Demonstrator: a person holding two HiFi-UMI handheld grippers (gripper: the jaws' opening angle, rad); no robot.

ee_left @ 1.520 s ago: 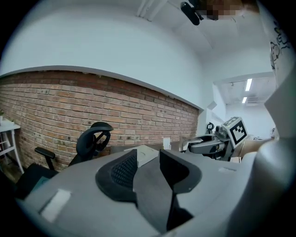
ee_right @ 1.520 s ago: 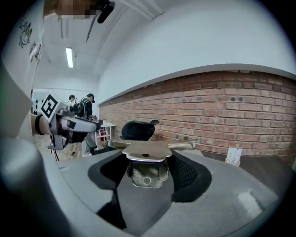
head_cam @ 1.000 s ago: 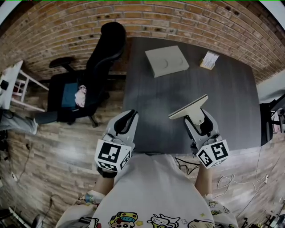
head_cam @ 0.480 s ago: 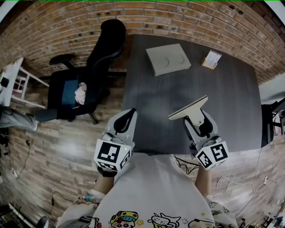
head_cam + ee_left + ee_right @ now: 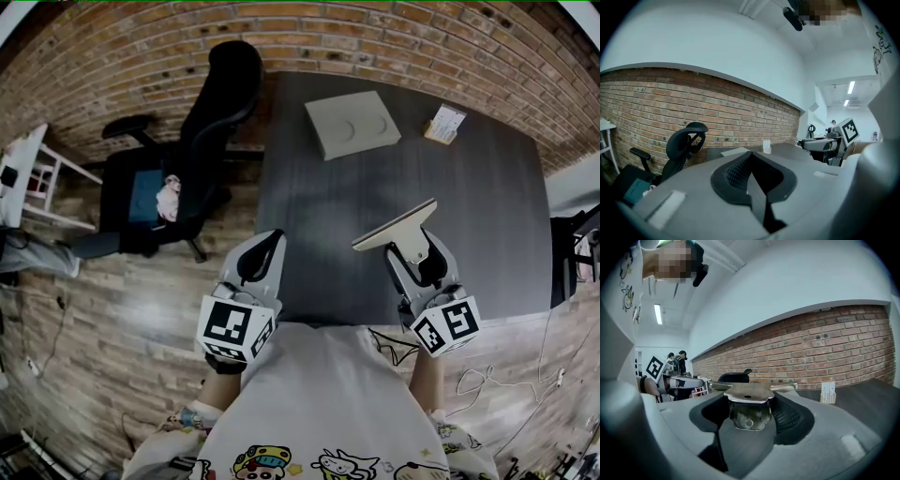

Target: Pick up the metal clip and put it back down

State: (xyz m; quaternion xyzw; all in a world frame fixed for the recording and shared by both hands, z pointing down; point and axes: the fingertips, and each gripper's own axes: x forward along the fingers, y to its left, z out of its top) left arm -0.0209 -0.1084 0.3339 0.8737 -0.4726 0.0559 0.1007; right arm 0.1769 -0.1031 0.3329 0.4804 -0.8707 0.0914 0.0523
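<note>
The metal clip (image 5: 396,227), a wide flat steel plate with a folded spring body, is held above the near part of the dark table (image 5: 469,197). My right gripper (image 5: 413,247) is shut on it. In the right gripper view the clip (image 5: 749,405) sits between the jaws, its flat wing lying across the top. My left gripper (image 5: 264,253) hovers over the table's near left corner, shut with nothing in it. Its jaws meet in the left gripper view (image 5: 751,168). The two grippers are level and well apart.
A flat white box (image 5: 352,125) and a small card holder (image 5: 441,125) lie at the table's far side by the brick wall. A black office chair (image 5: 202,131) stands left of the table on the wooden floor. Cables (image 5: 487,380) trail at the right.
Both grippers stay where they were. The clip remains in the right gripper. Only the head view shifts slightly.
</note>
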